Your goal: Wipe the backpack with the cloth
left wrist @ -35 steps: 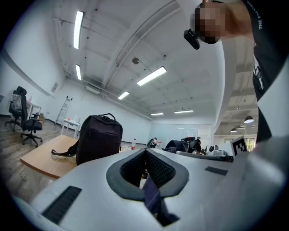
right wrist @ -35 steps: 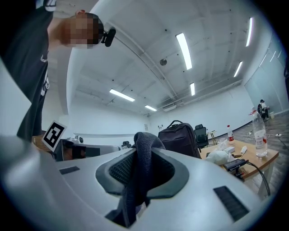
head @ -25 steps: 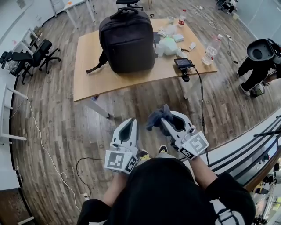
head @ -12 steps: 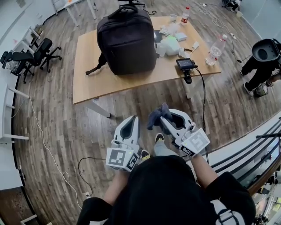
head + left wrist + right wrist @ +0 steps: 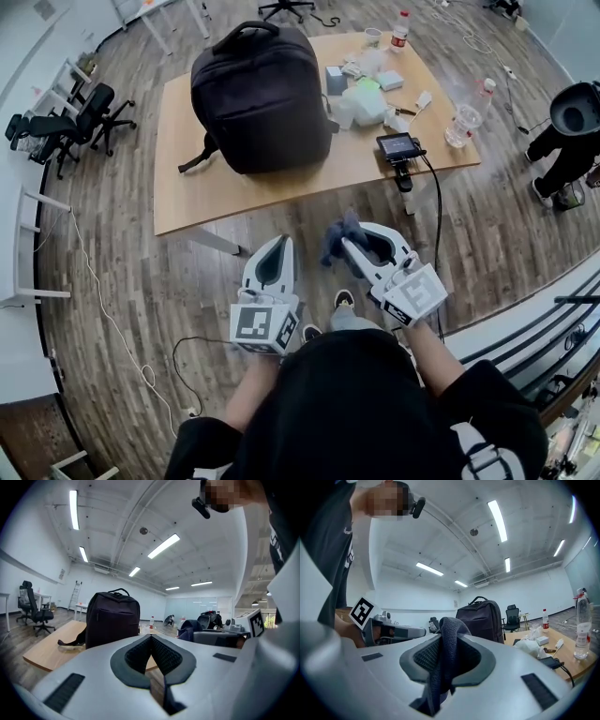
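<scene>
While the person walks up to the counter [image 5: 187, 192], both claws ride forward with them, and the gap is closing. The backpack [image 5: 258, 98] now stands nearer ahead of the claw tips than it did a second ago. A strip of wooden floor [image 5: 141, 281] lies between them yet, and nothing is touching.

The right claw [image 5: 352, 248] is clenched on the cloth [image 5: 337, 234], a dark blue-grey wad pinched between its pads. A tuft pokes up past the tips and a tail hangs below. The left claw [image 5: 279, 246] is clenched as well, pads pressed together on nothing, carried just beside its partner.

The backpack stands upright on the counter, handle on top, its broad face turned towards the claws. A strap trails out on the left claw's side. Out on the right claw's side of the bag sits the clutter: a small screen on a stand [image 5: 397, 145] and a water bottle [image 5: 464, 122].

Against the earlier frame the hold on the cloth looks the same; only the approach is new. By my reckoning no wiping has begun, and the cloth has yet to reach that front panel.
</scene>
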Tool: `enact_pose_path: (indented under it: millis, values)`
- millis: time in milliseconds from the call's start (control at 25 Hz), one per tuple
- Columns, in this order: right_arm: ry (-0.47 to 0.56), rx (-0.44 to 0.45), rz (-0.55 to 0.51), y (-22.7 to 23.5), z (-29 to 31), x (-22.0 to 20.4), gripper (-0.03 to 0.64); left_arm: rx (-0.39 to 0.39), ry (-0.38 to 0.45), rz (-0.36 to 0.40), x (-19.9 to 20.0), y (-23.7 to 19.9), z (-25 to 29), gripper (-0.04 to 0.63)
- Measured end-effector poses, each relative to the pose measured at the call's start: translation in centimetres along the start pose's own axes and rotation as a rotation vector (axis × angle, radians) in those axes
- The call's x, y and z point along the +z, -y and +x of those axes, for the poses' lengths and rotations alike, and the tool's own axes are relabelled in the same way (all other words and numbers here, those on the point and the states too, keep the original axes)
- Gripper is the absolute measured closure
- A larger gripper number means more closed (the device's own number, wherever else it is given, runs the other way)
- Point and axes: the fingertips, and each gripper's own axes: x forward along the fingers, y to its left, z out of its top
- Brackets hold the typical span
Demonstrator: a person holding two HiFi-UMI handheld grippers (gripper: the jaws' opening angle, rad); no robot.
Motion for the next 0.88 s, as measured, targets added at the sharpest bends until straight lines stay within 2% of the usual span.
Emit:
enact_pose_path:
  millis: [80,320,440,680,880]
  values:
    - [-0.010,0.029,-0.010,0.8,0.5,-0.2,0.545,0.031,-0.036,0.001,-0.5,-0.6,1.2,0.578]
    - [-0.007,0.123,0.023,2.8,1.5,-0.5,0.546,0.052,-0.075,0.034,-0.5,-0.6,4.3,0.578]
    - [-0.031,0.131,0.017,4.0,1.8,-0.6,0.546,0.055,-0.101,0.046,-0.8,-0.4,5.6,0.578]
    - [-0.071,0.157,0.063,5.6,3.1,-0.6,0.545,0.054,-0.179,0.119,-1.7,-0.2,7.4,0.578]
    - [-0.057,0.103,0.035,6.5,3.9,-0.3,0.545,0.048,-0.192,0.137,-1.9,-0.6,7.6,0.578]
